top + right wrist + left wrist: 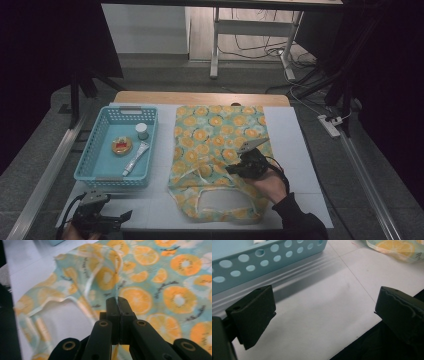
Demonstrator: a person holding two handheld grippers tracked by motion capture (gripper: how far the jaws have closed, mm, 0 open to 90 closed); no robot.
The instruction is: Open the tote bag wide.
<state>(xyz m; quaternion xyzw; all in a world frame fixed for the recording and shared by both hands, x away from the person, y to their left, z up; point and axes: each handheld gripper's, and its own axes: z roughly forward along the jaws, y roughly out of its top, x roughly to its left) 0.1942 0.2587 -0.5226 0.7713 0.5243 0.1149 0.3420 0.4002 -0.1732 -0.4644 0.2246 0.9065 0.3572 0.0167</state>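
The orange-print bag (217,150) is laid flat on the white mat (295,150) at the middle of the counter (200,97), handles toward the person's side; teal fabric, orange slices and white flowers are seen across it. A fold of the bag near its handle strap (202,162) is pinched and lifted off the mat by the right gripper (239,169), whose jaws are pressed together on the thin fabric (in the right gripper view the cloth (100,277) is seen rising in a ridge straight out of the closed jaw tips (117,302)). The rest of the bag is left lying flat, its cut-out handle opening (222,200) showing white mat through it. The right gripper is held from the near right by a hand in a dark sleeve (295,220), over the bag's lower middle. To the left of the bag, just beside it, a light blue perforated basket (97,150) is set on the mat; a small white jar (142,131), a round yellow-and-red item (121,146) (detail too small to read) and a white tube (136,158) are seen inside. The left gripper (107,220) is held at the near left corner of the counter, well apart from the bag, jaws spread wide with nothing between them; in the left gripper view bare mat (324,315) is seen between the jaws and the basket wall (262,260) just beyond.
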